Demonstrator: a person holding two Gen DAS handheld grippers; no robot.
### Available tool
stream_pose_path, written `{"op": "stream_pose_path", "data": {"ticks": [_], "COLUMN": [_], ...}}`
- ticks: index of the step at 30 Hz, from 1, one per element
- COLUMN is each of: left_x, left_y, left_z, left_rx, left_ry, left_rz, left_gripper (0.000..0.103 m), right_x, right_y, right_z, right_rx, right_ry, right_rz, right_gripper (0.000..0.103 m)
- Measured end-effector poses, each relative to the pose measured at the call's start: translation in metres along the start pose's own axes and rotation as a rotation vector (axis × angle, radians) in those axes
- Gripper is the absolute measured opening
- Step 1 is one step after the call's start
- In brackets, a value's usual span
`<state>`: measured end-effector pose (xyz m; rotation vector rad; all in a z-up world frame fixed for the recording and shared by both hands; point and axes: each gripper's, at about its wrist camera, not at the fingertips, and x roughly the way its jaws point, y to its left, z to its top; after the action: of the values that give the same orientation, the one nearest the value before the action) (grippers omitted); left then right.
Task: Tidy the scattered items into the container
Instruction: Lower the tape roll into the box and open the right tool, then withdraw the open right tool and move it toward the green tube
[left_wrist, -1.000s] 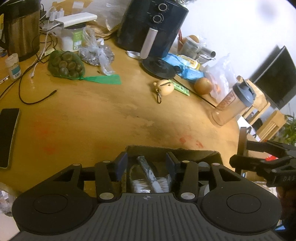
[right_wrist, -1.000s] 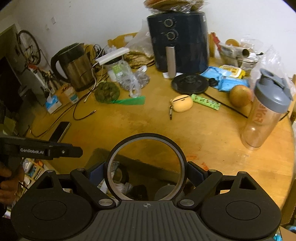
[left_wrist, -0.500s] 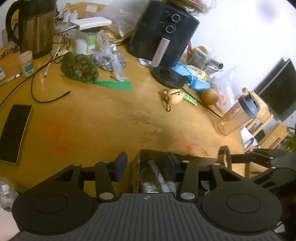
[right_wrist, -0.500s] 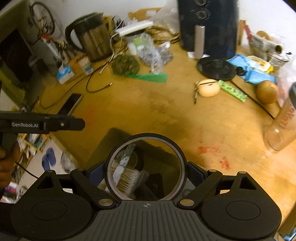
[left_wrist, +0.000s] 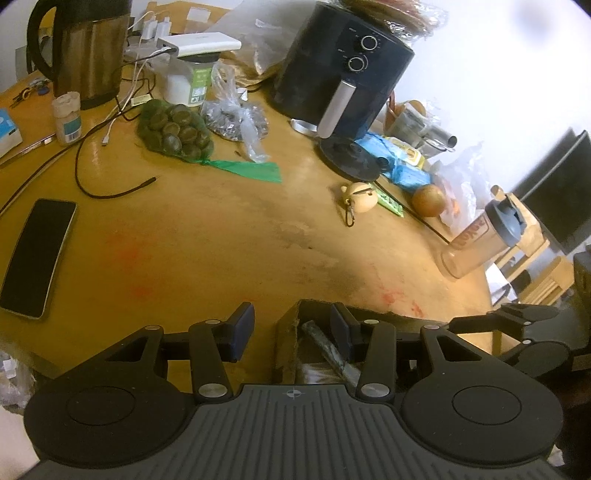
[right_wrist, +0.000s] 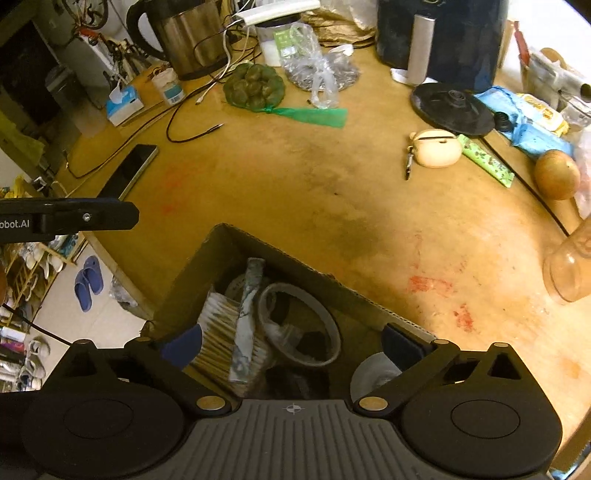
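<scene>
Directly below empty, wide-open right gripper (right_wrist: 291, 341): grey ring (right_wrist: 299, 325) flat in brown cardboard box (right_wrist: 236, 240); left gripper (left_wrist: 291, 332), open, empty, nearer box's left corner

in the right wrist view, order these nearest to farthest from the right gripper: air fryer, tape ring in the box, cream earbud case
From the right gripper:
1. tape ring, in the cardboard box, just ahead of the open jaws.
2. cream earbud case, mid-table, ahead and right.
3. air fryer, at the table's far edge.
</scene>
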<state>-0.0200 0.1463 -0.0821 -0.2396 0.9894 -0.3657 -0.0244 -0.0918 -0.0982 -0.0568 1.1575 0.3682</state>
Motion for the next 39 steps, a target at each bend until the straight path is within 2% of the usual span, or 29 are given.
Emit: {"op": "stream_pose_path", "data": {"ticks": [14,24,26,29,30,31,39], "left_x": [0.019,0.029,0.029,0.031,0.032,0.033,0.045], "left_y": [-0.033,-0.054,-0.057,-0.063,-0.065,-0.068,-0.083], "left_z": [0.006,0.007,0.008,0.009,0.009,0.01,0.015], "left_rx": [0.113,0.132,0.136,0.145,0.152,0.16,0.209], "left_ry": [0.029,0.031,0.028,0.015,0.01,0.005,0.002], "left_rz": [-0.049,-0.04,-0.039,-0.025,-0.016,-0.005,0.067], "left_gripper": [0.045,0.047,0.047,0.059,0.067,0.071,0.071], "right_x": [-0.041,-0.059,-0.062,-0.065,-0.064,-0.064,-0.057], "right_y": [-0.038,-0.075,-0.082,-0.09,-0.092,-0.094,-0.099], "right_z": [-0.021,-0.033,-0.034,-0.034,-0.033,-0.033,-0.03], "right_rx": [0.134,0.221,0.223,0.227,0.228,0.231,0.205], "right_ry": [-0.257,-0.354,-0.369,-0.377,-0.376,-0.377,-0.358], "right_rz": [-0.131,-0.218,-0.234,-0.243,-0.243,-0.243,-0.23], "right_gripper": [0.103,0.103,0.103,0.103,0.103,0.103,0.103]}}
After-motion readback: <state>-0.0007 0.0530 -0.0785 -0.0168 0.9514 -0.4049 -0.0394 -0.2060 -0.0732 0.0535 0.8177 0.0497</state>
